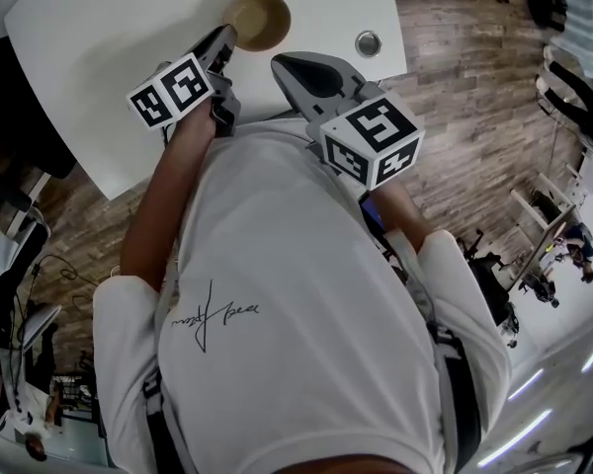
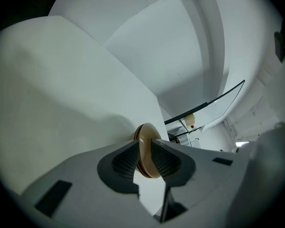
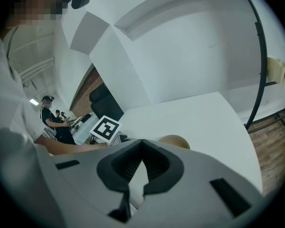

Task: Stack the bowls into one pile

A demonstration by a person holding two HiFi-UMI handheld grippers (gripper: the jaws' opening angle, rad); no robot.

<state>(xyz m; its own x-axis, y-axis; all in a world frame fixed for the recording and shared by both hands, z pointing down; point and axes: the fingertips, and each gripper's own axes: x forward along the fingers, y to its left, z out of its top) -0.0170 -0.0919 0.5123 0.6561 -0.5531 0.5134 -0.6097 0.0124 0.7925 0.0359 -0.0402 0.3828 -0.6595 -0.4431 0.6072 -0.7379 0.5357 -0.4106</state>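
While left tool (image 2: 143,152) pinches bowl (image 2: 146,134) rim near table (image 2: 61,103) edge, right tool (image 3: 142,148) pressed together

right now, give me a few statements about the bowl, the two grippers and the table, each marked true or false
1. The rim of the bowl sits between the jaws of the left gripper. True.
2. The right gripper is carrying a bowl. False: its jaws are shut with nothing between them.
3. The bowl rests on the wooden floor. False: it stands on the white table.
4. In the head view, a round metal fitting is set in the table to the right of the bowl. True.
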